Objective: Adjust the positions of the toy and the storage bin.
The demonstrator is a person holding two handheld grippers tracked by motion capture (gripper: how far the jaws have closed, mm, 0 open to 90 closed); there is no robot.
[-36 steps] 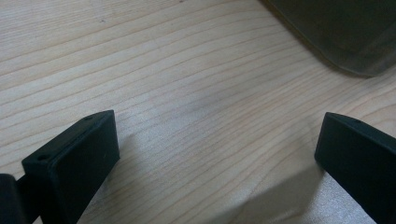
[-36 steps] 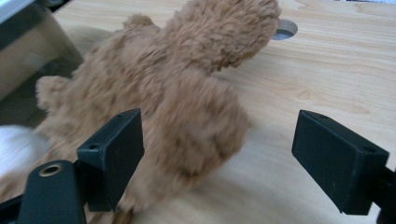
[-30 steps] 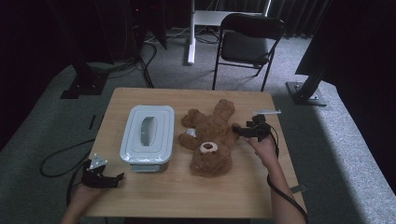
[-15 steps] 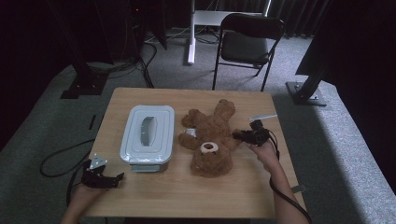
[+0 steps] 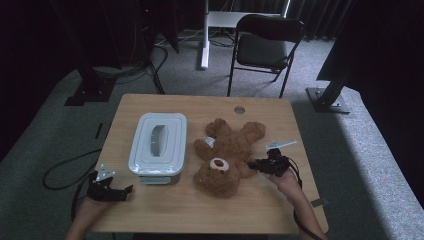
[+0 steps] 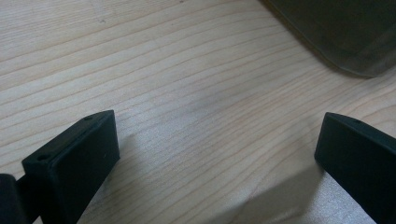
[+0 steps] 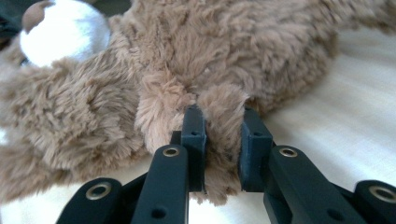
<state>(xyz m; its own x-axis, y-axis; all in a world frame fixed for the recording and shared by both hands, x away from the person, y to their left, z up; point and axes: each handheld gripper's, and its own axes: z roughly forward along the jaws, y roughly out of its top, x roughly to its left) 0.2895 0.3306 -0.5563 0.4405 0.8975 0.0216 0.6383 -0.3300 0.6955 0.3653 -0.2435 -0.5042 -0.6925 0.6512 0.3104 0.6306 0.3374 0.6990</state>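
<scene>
Right gripper view: right hand-held gripper [image 7: 223, 140] pinches the teddy bear [image 7: 196, 60]'s arm; left hand-held gripper [image 6: 219, 154] gapes wide.

A light wooden table [image 5: 165, 210] stands on grey carpet; a white lidded box [image 5: 158, 144] lies on its left half; a brown teddy bear [image 5: 227, 155] lies on its back just beside the box; a round grey disc [image 5: 239, 109] sits near the far edge.

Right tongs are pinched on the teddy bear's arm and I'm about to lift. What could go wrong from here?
1. The right tongs pinch only a tuft of the teddy bear's arm, so the plush may slip out as its weight comes on.
2. The bear lies close beside the lidded container; a swinging limb could bump it.
3. The left tongs rest open on the table, giving no support.
</scene>
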